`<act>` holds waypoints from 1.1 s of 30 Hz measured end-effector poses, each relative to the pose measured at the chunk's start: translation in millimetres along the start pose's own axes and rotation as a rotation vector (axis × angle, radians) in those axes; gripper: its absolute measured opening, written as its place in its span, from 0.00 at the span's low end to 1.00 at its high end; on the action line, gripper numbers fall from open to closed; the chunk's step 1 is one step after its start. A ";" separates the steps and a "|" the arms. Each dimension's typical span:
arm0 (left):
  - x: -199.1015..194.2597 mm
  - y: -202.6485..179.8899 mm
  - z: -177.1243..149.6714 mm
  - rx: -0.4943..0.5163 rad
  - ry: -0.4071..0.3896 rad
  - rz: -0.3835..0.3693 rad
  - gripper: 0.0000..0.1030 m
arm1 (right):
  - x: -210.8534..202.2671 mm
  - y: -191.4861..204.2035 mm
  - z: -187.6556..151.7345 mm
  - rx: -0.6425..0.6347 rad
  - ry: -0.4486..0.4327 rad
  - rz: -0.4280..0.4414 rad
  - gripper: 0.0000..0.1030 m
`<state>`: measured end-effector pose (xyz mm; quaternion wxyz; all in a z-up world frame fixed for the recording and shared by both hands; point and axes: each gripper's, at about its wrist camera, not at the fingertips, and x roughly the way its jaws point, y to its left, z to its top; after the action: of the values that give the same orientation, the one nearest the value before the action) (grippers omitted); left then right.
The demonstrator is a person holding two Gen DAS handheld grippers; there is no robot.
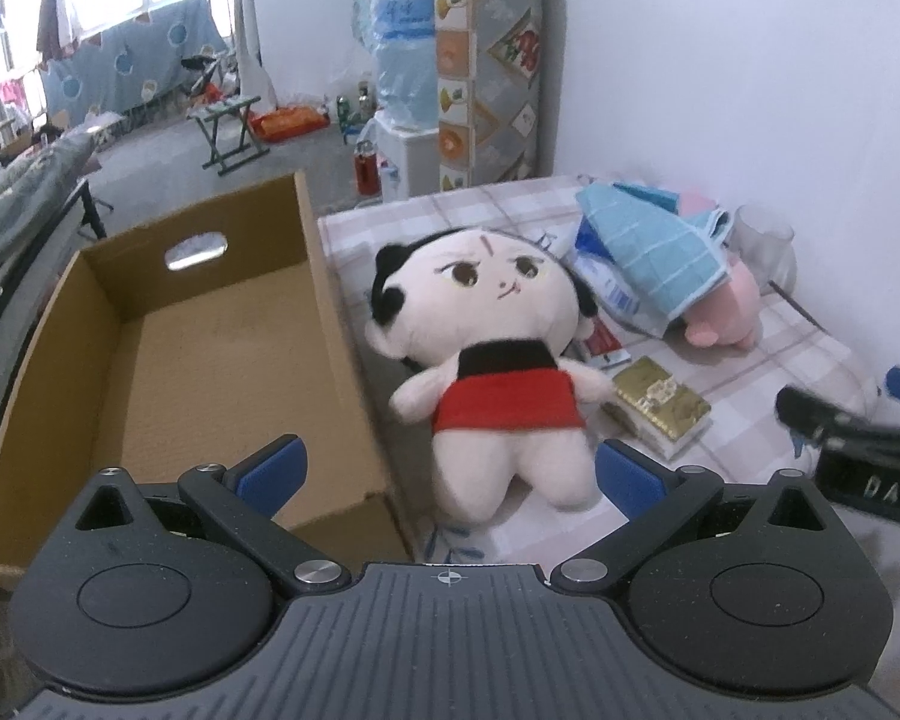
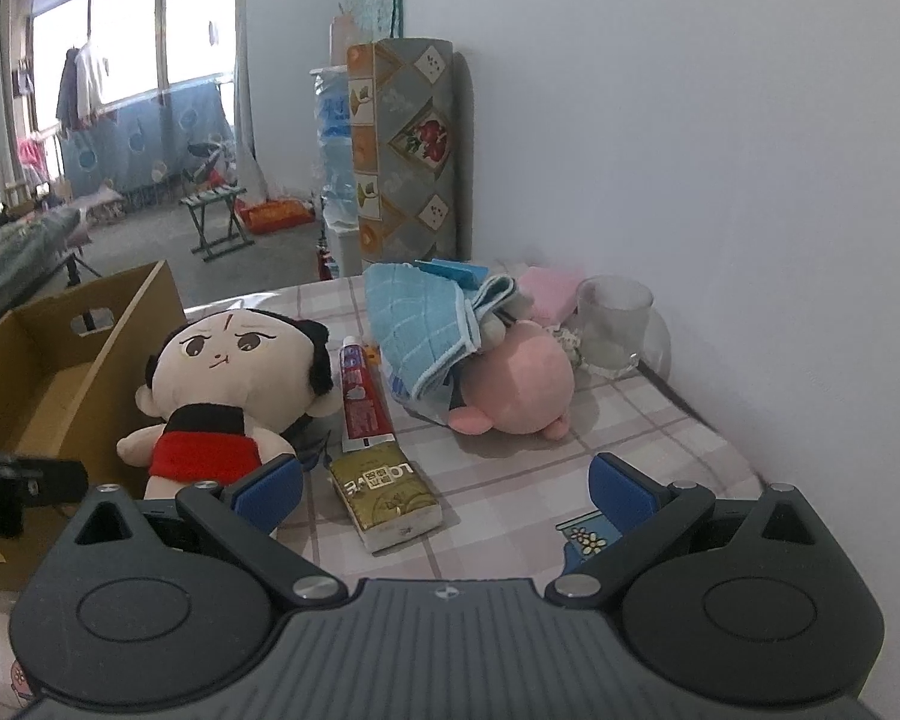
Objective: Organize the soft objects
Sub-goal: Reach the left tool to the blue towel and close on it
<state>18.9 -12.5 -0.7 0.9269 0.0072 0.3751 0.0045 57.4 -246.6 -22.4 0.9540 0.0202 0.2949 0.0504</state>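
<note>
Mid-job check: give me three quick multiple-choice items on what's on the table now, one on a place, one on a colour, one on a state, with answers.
1. Where does the cardboard box sit relative to the doll in the left wrist view?
A. to its left
B. to its right
C. on top of it

2. What colour is the towel draped over the pink plush?
A. yellow
B. light blue
C. black

3. What state is the box in?
A. taped shut
B. open and holding both toys
C. open with nothing showing inside

Answers:
1 A, its brown wall runs along the doll's left side.
2 B, light blue fabric with a pale grid lies over the plush.
3 C, only its bare floor is visible.
</note>
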 end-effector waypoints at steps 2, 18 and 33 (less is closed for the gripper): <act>2.5 -3.4 5.3 0.005 -0.010 -0.004 1.00 | 7.3 -7.6 -4.7 0.013 -0.015 0.028 0.63; 77.8 -53.0 101.4 -0.058 -0.005 -0.296 0.98 | 59.0 -53.3 3.9 0.023 -0.254 0.145 0.63; 227.3 -108.7 166.0 -0.172 0.338 -0.396 0.99 | 150.5 -66.3 39.6 -0.024 -0.283 0.234 0.63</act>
<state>298.0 -119.7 -41.3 0.8312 -0.1460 0.5167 -0.1439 208.9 -296.6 -78.7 0.9738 0.0500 0.1525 0.1609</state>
